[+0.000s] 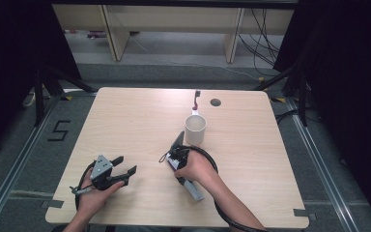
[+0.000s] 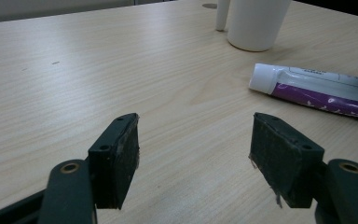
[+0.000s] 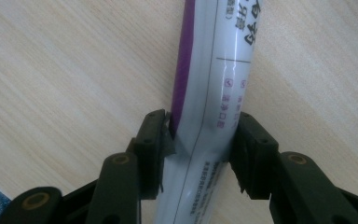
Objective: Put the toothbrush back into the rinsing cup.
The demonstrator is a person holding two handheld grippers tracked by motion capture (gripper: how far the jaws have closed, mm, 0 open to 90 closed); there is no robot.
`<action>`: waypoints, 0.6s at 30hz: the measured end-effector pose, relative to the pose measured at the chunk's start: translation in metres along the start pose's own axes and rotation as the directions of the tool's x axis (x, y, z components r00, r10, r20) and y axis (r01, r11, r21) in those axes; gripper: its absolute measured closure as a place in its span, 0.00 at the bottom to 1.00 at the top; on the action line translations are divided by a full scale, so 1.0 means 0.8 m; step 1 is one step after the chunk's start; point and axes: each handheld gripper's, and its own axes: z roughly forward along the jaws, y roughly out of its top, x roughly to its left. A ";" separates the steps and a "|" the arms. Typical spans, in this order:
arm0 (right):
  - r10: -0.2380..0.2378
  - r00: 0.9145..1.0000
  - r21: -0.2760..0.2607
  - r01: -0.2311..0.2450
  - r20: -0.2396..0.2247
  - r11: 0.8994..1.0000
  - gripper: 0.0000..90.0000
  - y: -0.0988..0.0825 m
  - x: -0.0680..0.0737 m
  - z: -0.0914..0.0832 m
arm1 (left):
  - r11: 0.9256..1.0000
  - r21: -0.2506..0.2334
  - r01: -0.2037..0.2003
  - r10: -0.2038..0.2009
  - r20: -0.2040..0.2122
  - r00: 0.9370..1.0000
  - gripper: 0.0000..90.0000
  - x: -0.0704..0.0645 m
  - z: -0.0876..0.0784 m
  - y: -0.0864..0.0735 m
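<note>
The right tool point(image 3: 200, 149) clamps a toothpaste tube point(image 3: 209, 93) lying on the counter point(image 1: 125, 121) just in front of the white cup point(image 1: 195, 129). Soft and slick, it probably dents; gripping mid-body seems safest. The left tool point(image 2: 193, 154) gapes wide, empty.

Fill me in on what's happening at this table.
A person works two hand-held grippers at a wooden table. The right gripper is closed on a white and purple toothpaste tube, near a white cup. The left gripper sits open and empty over bare wood. A toothbrush lies beyond the cup.
</note>
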 end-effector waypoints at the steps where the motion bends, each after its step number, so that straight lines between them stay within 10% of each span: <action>1: 0.000 1.000 -0.001 0.000 0.002 1.000 0.65 0.000 0.001 0.000 | 1.000 0.000 -0.002 0.002 0.000 1.000 0.36 0.000 0.000 0.000; 18: -0.023 0.998 -0.031 0.022 -0.050 0.999 0.84 -0.006 -0.002 -0.002 | 1.000 -0.004 -0.013 0.014 0.006 1.000 0.36 -0.002 0.000 0.000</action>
